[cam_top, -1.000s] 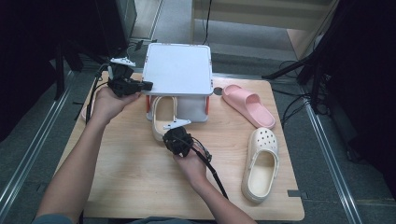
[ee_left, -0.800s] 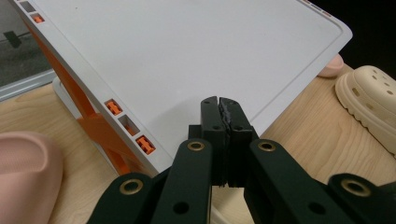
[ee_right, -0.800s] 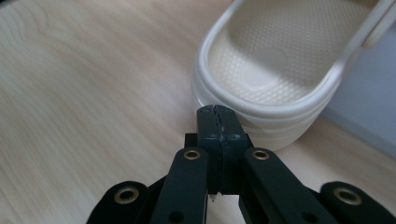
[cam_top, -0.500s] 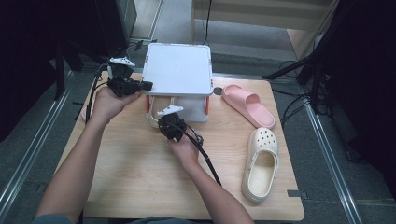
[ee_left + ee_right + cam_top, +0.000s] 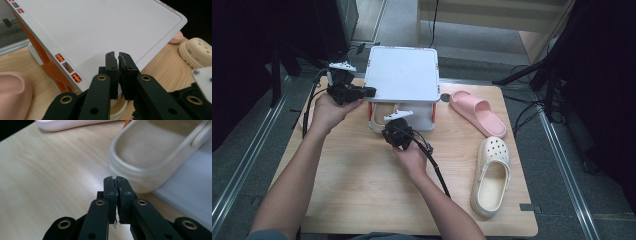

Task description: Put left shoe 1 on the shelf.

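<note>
A white shelf [image 5: 402, 72] on orange legs stands at the table's far middle. A cream clog [image 5: 379, 112] lies partly under it, heel toward me. My right gripper [image 5: 387, 125] is shut and empty, its tips against that clog's [image 5: 155, 152] heel rim. My left gripper [image 5: 371, 91] is shut at the shelf's left edge. In the left gripper view its tips [image 5: 117, 56] hover over the white top [image 5: 100, 30] with nothing between them. In the right gripper view the shut jaws [image 5: 116, 180] sit just above the wooden table.
A pink slide [image 5: 477, 112] lies right of the shelf, and a second cream clog [image 5: 489, 175] lies nearer the front right. Another pink slide [image 5: 307, 117] sits at the table's left edge by my left hand. Black cables trail from both grippers.
My right gripper has moved forward toward the shelf, and the cream clog has slid farther under it. The left gripper has held its place.
</note>
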`<action>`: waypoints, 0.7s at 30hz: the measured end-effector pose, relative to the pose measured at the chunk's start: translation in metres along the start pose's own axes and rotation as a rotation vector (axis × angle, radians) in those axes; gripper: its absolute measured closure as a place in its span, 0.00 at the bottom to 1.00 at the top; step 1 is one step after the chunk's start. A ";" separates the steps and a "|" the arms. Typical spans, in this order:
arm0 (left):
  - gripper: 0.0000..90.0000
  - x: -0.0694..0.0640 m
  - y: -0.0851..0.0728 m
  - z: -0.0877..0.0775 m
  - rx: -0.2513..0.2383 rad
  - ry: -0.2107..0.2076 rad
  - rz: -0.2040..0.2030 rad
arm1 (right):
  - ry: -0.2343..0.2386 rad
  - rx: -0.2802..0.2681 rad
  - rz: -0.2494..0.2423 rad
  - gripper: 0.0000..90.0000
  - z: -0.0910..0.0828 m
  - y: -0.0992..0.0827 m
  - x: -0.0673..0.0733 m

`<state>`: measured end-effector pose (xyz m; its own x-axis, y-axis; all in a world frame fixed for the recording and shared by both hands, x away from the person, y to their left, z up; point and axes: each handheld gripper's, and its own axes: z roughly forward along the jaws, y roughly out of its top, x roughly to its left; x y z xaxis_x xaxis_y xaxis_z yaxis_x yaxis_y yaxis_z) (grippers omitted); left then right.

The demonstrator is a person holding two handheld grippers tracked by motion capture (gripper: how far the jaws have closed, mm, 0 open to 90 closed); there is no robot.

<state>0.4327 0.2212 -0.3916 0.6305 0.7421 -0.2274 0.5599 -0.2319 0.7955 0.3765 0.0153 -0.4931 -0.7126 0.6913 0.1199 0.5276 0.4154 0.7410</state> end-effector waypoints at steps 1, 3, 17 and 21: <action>0.92 -0.001 0.000 0.000 0.001 0.000 -0.005 | 0.008 -0.001 0.005 0.97 -0.005 -0.002 0.000; 0.87 -0.003 0.001 -0.001 0.009 -0.001 -0.013 | 0.033 -0.005 0.016 0.95 -0.015 -0.005 0.000; 0.60 -0.036 -0.007 -0.033 0.041 -0.004 0.023 | 0.122 -0.002 -0.034 0.81 -0.084 -0.031 -0.003; 0.58 -0.042 -0.019 -0.042 0.065 -0.015 0.024 | 0.132 -0.006 -0.046 0.77 -0.101 -0.036 -0.007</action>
<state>0.3730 0.2209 -0.3735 0.6521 0.7264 -0.2173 0.5777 -0.2904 0.7628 0.3161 -0.0642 -0.4542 -0.7907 0.5877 0.1714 0.4905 0.4407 0.7518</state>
